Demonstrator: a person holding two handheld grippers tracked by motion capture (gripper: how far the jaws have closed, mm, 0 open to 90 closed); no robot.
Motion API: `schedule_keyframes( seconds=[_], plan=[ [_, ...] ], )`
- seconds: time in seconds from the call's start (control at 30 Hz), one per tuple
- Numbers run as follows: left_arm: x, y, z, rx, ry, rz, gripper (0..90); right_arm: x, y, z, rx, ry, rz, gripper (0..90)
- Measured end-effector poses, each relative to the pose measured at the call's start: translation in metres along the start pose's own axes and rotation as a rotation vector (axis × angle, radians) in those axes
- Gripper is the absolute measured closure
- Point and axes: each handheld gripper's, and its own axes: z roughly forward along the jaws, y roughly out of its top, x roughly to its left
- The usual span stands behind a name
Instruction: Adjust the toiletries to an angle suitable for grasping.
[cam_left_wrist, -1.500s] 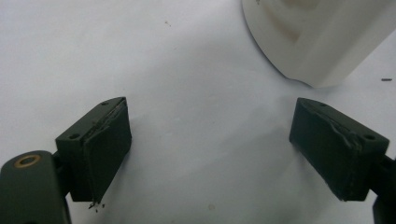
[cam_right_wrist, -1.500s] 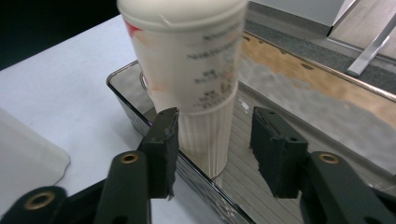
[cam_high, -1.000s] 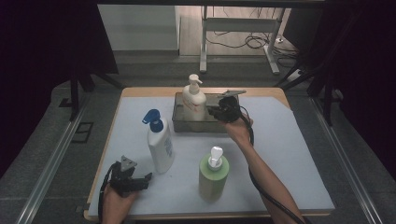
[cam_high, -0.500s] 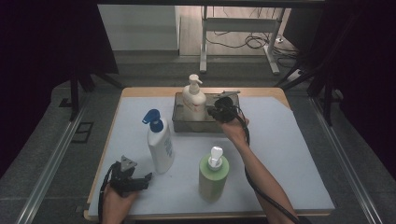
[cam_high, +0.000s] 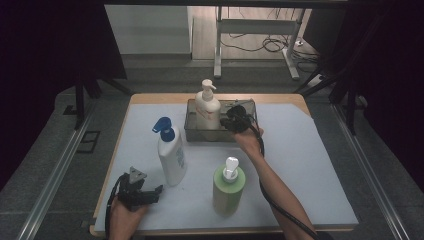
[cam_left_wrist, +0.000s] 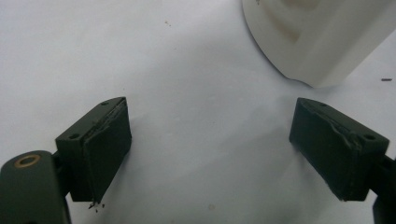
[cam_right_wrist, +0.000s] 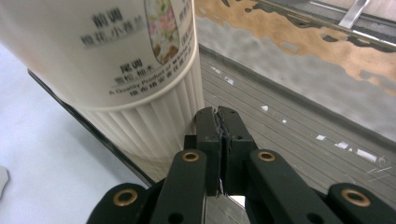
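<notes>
The cream pump bottle (cam_right_wrist: 116, 70) looks like smooth, glossy plastic with a ribbed base. The tray (cam_right_wrist: 299, 88) it stands in is dull grey metal, scratched and patched with rust. The table cover (cam_high: 310, 150) is matt white; wood shows at the table edge (cam_high: 165, 98). Worn black rubber pads (cam_left_wrist: 109, 144) look rough.

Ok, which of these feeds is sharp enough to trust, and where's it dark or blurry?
High view: table evenly lit, surroundings dark. Right gripper view: cream bottle label soft up close, tray floor sharper. Left gripper view: pads crisp, white bottle slightly soft.
</notes>
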Motion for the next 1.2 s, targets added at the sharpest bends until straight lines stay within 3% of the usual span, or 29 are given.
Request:
schedule_keyframes(
  seconds=[0.3, 1.2],
  plan=[
    [0.000, 0.000, 0.000, 0.000, 0.001, 0.000, 12.6, 0.003, 0.001, 0.003, 0.010, 0.008, 0.008, 87.3],
    [0.000, 0.000, 0.000, 0.000, 0.000, 0.000, 12.6, 0.026, 0.011, 0.016, 0.029, 0.059, -0.048, 85.4]
  ],
)
